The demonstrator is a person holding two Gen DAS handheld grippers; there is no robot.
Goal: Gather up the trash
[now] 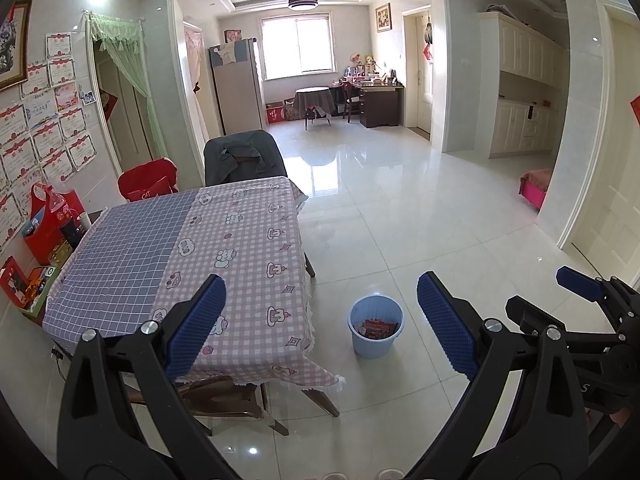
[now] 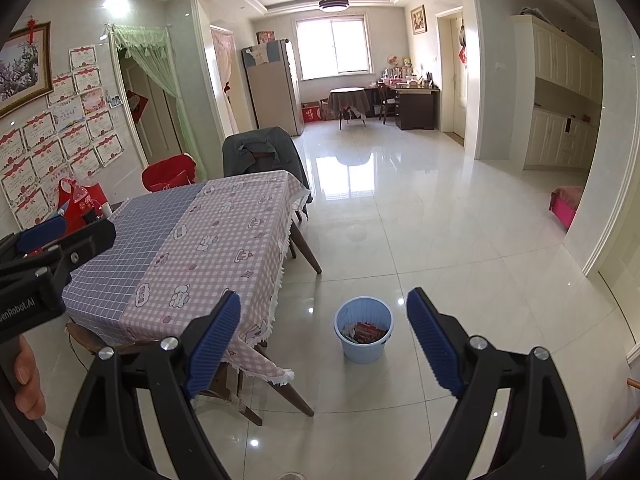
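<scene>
Both tools are held up and back from the work, pointing across the room, and each has its blue pads spread wide with nothing between them: the left tool (image 1: 320, 324) and the right tool (image 2: 324, 338) are equally empty. The trash (image 2: 366, 332) that can be made out, red and mixed wrappers, lies inside the pale blue bin (image 1: 376, 332), which stands on the tiled floor (image 1: 420, 208) just beside the corner of the tabletop (image 1: 224, 240). The checked cloth on that tabletop shows no loose litter in either view, so the collecting looks largely done (or whatever remains lies out of sight).

The risks from here are mostly about the bin and its surroundings. It looks light and stands free on glossy tile, so a pad catching the rim on a downward reach could tip it or slide it and spill the wrappers. The cloth's fringed corner (image 2: 286, 376) hangs close to the bin; a tool passing low there could snag it and drag the cloth. The red boxes (image 1: 48, 224) crowded at the tabletop's far-left edge are not obviously trash, and mistaking them for it would be the other likely error.
</scene>
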